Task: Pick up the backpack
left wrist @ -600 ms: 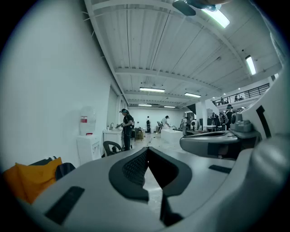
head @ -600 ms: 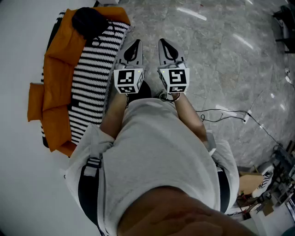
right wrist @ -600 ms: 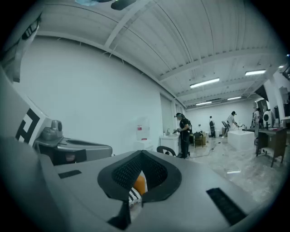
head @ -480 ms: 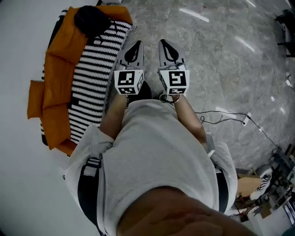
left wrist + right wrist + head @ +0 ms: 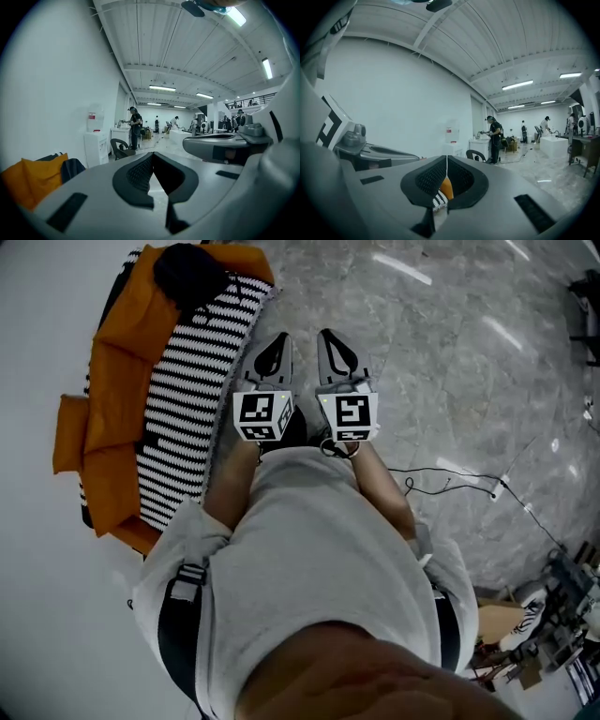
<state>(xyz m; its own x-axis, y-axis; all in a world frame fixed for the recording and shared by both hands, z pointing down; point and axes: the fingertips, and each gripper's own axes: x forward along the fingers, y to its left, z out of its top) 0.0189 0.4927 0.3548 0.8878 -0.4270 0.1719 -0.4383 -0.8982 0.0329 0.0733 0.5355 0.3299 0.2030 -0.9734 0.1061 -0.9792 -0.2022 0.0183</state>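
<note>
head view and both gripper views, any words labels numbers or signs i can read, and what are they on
No text can be read in any view.
Too small and blurred to read: the red label on the water dispenser.
Not text: the marker cubes on the left gripper and right gripper carry only black-and-white square patterns.

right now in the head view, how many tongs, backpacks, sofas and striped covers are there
left tongs and right tongs: 2
backpack: 1
orange sofa: 1
striped cover: 1
total: 5
</note>
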